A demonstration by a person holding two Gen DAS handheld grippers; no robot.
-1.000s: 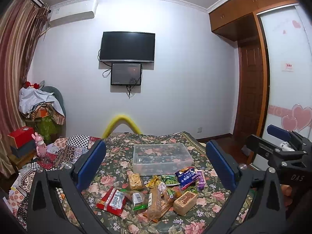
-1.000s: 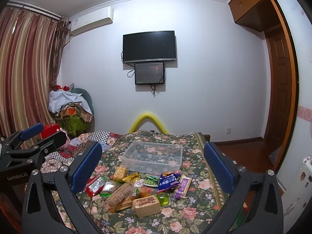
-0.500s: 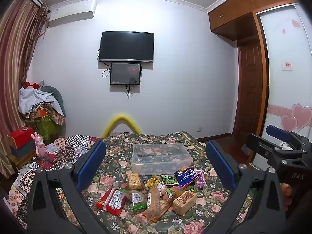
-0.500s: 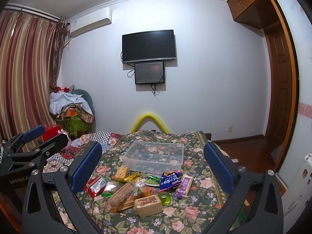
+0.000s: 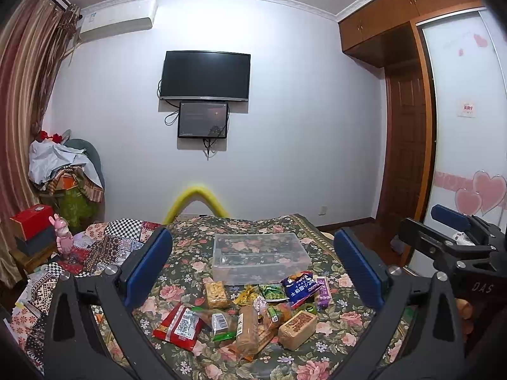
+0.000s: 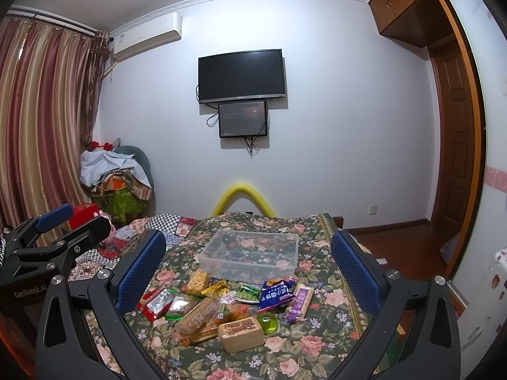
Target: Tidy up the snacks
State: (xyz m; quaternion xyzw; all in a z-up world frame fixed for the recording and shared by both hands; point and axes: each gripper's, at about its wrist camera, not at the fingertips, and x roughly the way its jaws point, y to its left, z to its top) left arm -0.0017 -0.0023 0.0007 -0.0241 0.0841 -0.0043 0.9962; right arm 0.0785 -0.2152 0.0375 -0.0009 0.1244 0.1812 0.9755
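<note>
A clear plastic bin sits on the floral bedspread at the centre of the left wrist view, a little below the middle of the frame; through its walls only the flower print shows, and nothing lies inside it. In the right wrist view the same clear plastic bin stands in the centre, likewise with no packet in it.

The snacks lie in a loose heap on the bedspread just in front of the bin, toward the lower centre of the frame. Among them are a red packet at the left of the heap, a blue bag at the right touching a purple bar, a tan block at the lower right, and a green jelly cup beside that tan block.

The left gripper has its blue pads spread wide apart, holding nothing; heap and bin both appear between the pads, farther off and untouched. The right gripper is equally wide apart and holds nothing, with the snacks low in the gap between its fingers and the bin above them in the frame.
</note>
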